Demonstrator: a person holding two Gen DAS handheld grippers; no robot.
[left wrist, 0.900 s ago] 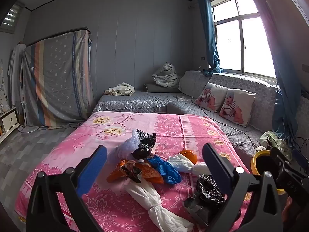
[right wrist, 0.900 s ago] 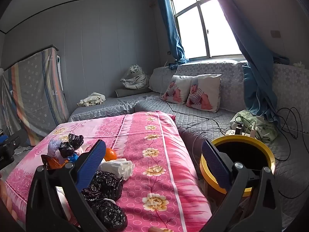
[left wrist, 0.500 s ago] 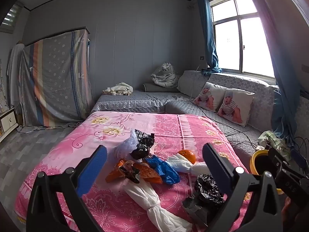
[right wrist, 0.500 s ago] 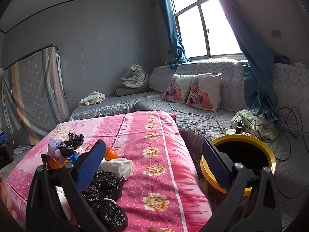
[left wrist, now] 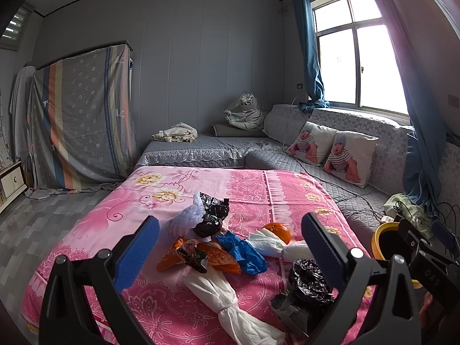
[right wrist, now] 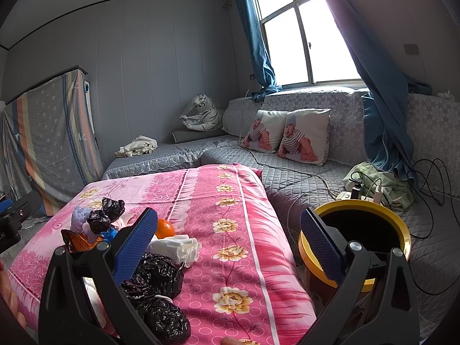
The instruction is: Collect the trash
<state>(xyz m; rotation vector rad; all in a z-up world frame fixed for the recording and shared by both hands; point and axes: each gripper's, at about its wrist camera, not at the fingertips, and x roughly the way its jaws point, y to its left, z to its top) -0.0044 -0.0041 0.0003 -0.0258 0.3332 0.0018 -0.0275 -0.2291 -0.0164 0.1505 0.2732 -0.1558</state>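
Trash lies on a pink flowered cloth: a knotted white bag, an orange wrapper, a blue bag, a black bag by a pale purple one, a second white bag beside an orange, and a black crumpled bag. My left gripper is open and empty above the pile. My right gripper is open and empty, with black bags at its left finger. A yellow-rimmed black bin stands right of the cloth, also in the left wrist view.
Grey quilted sofa with two baby-print pillows runs behind and right. Cables and a power strip lie by the bin. A covered cabinet stands at the left, with grey floor beside the cloth.
Both views shift only slightly; the left gripper has drifted a little. Both grippers stay open and the trash has not moved.
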